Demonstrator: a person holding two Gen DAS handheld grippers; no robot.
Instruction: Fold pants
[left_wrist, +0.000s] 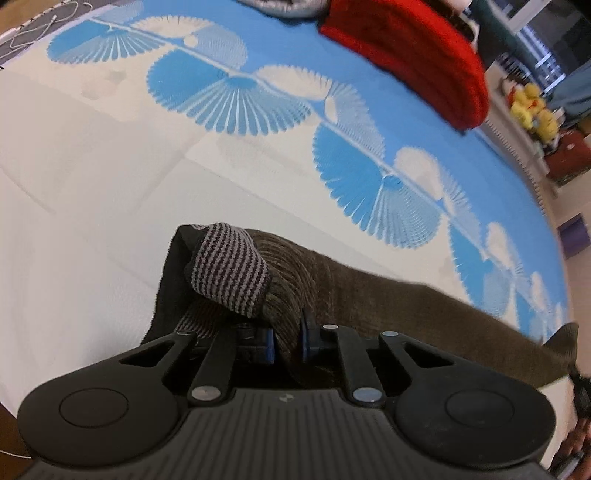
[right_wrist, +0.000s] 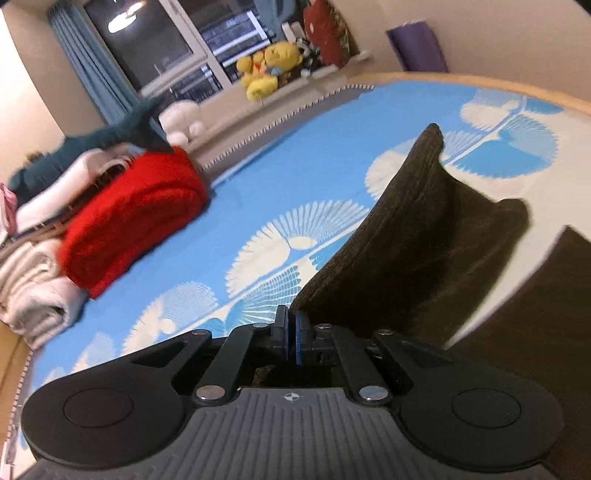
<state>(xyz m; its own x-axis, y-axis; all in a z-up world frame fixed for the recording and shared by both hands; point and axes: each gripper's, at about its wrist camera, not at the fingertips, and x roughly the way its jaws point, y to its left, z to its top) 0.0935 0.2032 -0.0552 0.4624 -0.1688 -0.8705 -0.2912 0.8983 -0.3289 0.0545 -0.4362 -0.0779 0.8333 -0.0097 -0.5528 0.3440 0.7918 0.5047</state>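
Left gripper (left_wrist: 287, 341): black two-finger claw with blue pads, jaws drawn narrow and pinching a bunched fold of the dark brown ribbed corduroy pants (left_wrist: 369, 295). Just ahead of its fingertips, the pants' grey-and-black striped elastic waistband (left_wrist: 229, 269) curls upward; to the claw's right the brown cloth stretches away in a taut band, lifted clear of the bed. Right gripper (right_wrist: 291, 338): matching black claw, blue pads all but touching, clamping a thin edge of the same pants, which rise ahead and to its right in a raised, sagging fold. Beneath and beyond both claws: blue-and-cream bedspread with fan-shaped print (left_wrist: 258, 103). Farther out, ahead-right of the left claw and ahead-left of the right claw: folded red knitted blanket (right_wrist: 136, 210), beside a stack of pale folded textiles (right_wrist: 33, 288). Beyond the bed's far edge: yellow plush toys (right_wrist: 266, 68) on a window ledge, blue curtain (right_wrist: 92, 66), dark window pane.
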